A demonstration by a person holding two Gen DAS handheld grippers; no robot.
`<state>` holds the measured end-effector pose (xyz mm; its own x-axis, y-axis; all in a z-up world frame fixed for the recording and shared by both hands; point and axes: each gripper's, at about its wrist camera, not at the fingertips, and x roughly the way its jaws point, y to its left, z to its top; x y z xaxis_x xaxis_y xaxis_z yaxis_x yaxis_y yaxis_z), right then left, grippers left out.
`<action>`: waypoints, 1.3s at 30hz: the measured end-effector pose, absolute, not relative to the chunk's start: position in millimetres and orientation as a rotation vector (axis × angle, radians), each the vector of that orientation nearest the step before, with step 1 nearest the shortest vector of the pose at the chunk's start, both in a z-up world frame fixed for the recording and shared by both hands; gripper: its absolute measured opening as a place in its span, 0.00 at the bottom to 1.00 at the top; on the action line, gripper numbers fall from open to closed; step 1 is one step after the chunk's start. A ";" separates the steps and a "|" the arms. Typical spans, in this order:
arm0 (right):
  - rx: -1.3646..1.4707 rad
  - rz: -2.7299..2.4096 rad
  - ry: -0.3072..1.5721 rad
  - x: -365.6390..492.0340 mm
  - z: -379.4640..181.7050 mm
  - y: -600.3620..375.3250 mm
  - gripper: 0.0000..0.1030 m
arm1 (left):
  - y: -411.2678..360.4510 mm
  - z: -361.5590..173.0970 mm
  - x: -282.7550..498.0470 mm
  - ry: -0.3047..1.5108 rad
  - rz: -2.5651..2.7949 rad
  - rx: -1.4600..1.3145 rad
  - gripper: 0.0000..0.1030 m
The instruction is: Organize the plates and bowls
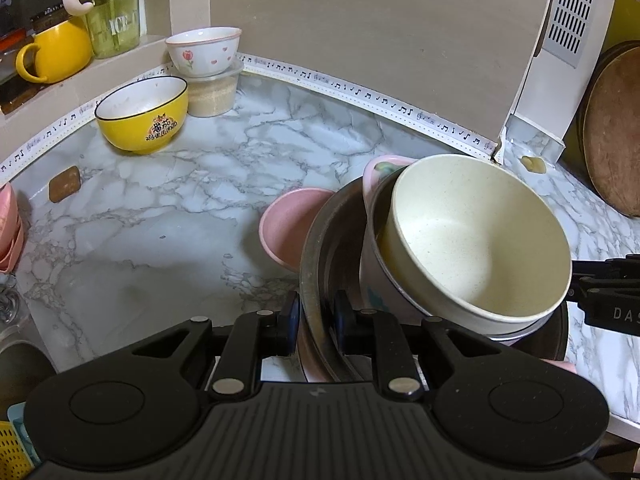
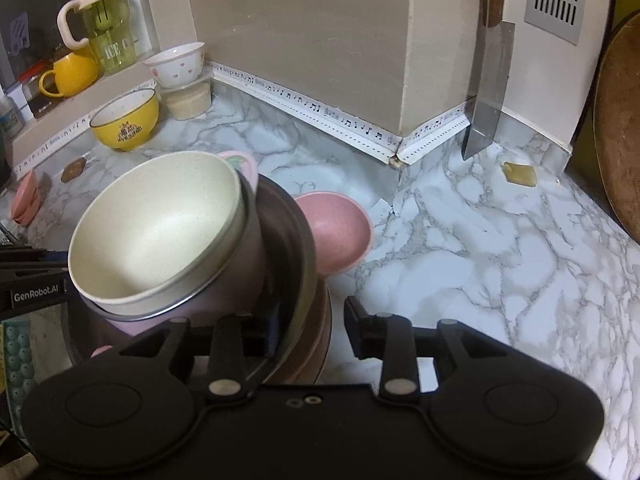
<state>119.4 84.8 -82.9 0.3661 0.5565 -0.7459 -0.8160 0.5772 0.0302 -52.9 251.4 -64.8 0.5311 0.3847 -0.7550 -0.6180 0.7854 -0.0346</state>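
Observation:
A cream bowl sits tilted inside a pale lilac bowl. Both rest on a dark metal plate that tops a stack of pinkish plates on the marble counter. My left gripper is shut on the dark plate's rim at the stack's left side. My right gripper is open astride the opposite rim, its right finger clear of the stack. A pink bowl stands on the counter just behind the stack.
A yellow bowl and a heart-patterned white bowl on a plastic tub stand at the back left. A knife leans on the wall and a wooden board stands at the right. Pink dishes lie at the left edge.

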 end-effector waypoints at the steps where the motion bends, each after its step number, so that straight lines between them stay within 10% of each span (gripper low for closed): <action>1: -0.372 0.909 0.787 119.1 -81.7 83.3 0.37 | 250.4 -63.5 -54.1 0.809 0.610 -0.313 0.16; 8: -0.352 0.898 0.768 117.0 -75.7 75.2 0.43 | 246.8 -52.5 -60.9 0.780 0.622 -0.295 0.18; 14: -0.325 0.897 0.749 116.0 -67.1 66.6 0.46 | 240.4 -39.5 -69.3 0.728 0.631 -0.272 0.53; 39: -0.162 0.977 0.544 65.1 -8.0 -1.7 0.94 | 166.6 14.9 -96.8 0.573 0.525 -0.162 0.72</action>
